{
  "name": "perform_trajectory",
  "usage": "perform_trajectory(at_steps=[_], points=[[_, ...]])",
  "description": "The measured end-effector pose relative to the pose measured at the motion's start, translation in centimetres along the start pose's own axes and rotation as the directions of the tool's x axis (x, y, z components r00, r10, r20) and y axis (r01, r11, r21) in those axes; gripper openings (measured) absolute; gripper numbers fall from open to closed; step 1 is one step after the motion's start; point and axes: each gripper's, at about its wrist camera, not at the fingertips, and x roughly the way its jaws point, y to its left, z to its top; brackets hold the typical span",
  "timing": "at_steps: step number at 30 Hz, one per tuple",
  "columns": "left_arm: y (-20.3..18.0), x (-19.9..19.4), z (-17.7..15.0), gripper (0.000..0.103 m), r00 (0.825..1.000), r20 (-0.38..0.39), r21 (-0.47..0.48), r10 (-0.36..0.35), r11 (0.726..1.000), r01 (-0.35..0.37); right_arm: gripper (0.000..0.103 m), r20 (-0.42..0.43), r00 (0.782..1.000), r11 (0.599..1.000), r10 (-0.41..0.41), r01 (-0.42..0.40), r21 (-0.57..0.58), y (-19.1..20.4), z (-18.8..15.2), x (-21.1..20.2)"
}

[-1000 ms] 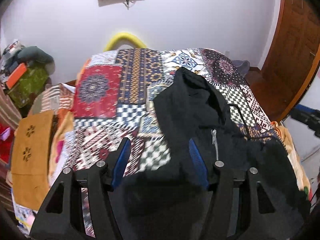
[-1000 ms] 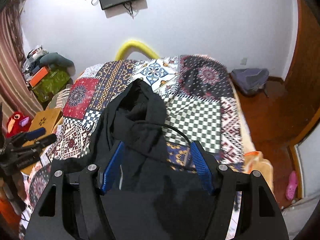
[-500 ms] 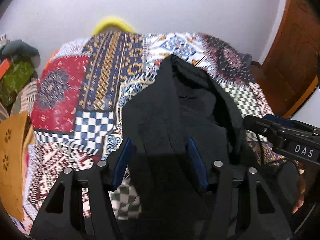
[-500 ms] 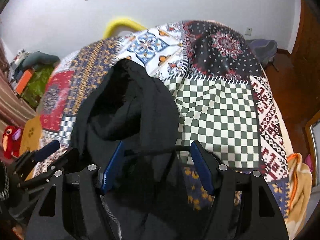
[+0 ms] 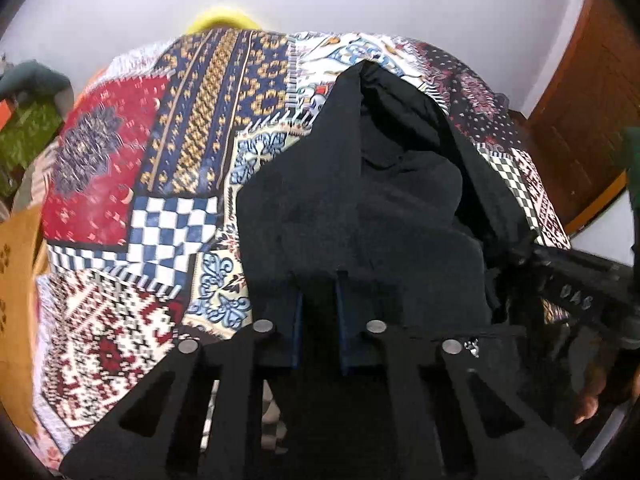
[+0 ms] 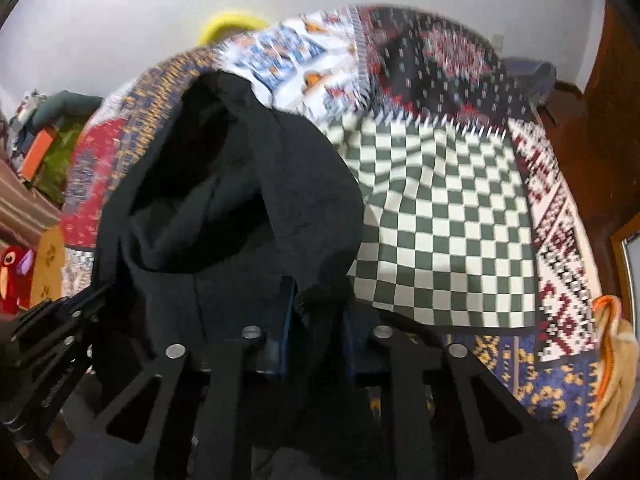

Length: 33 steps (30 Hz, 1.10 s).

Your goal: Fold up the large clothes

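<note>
A black hoodie [image 5: 380, 200] lies on the patchwork bedspread [image 5: 168, 220], with its hood pointing towards the far wall. My left gripper [image 5: 318, 280] is on the garment's left shoulder area. Its jaws are closing, and a fold of black fabric is pinched between the blue pads. In the right wrist view the hoodie [image 6: 240, 200] fills the left half. My right gripper [image 6: 318, 300] is closing its jaws on a bunched edge of the garment beside the checked patch [image 6: 440, 220]. Each gripper shows in the other's view: the right gripper [image 5: 580, 296] and the left gripper [image 6: 52, 332].
A wooden door [image 5: 580, 100] stands on the right. A yellow curved bar [image 5: 220, 20] rises behind the bed. Piled clutter [image 6: 44, 148] and a red toy [image 6: 10, 276] sit left of the bed. A dark bag [image 6: 532, 76] is on the floor at the far right.
Both grippers came down and forward onto the hoodie. Their jaws went from wide apart to nearly together, and each took hold of black fabric.
</note>
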Motion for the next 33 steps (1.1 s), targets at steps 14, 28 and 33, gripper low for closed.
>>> perform_trajectory(at_steps=[14,28,33], points=[[-2.3,-16.0,-8.6,0.009,0.989,0.090,0.134,-0.117,0.986,0.104,0.016,0.143,0.987,0.975,0.070,-0.038,-0.220,2.6,-11.7,-15.3],[-2.1,-17.4,-24.4,0.027,0.993,-0.102,0.168,-0.065,0.982,0.081,0.022,-0.032,0.998,0.954,-0.052,0.040,-0.298,-1.0,-24.4,-16.0],[-0.7,-18.9,-26.7,0.034,0.996,-0.086,0.170,0.023,0.985,-0.008,0.023,-0.020,0.997,0.973,-0.078,0.072,-0.220,-3.3,-24.5,-18.2]])
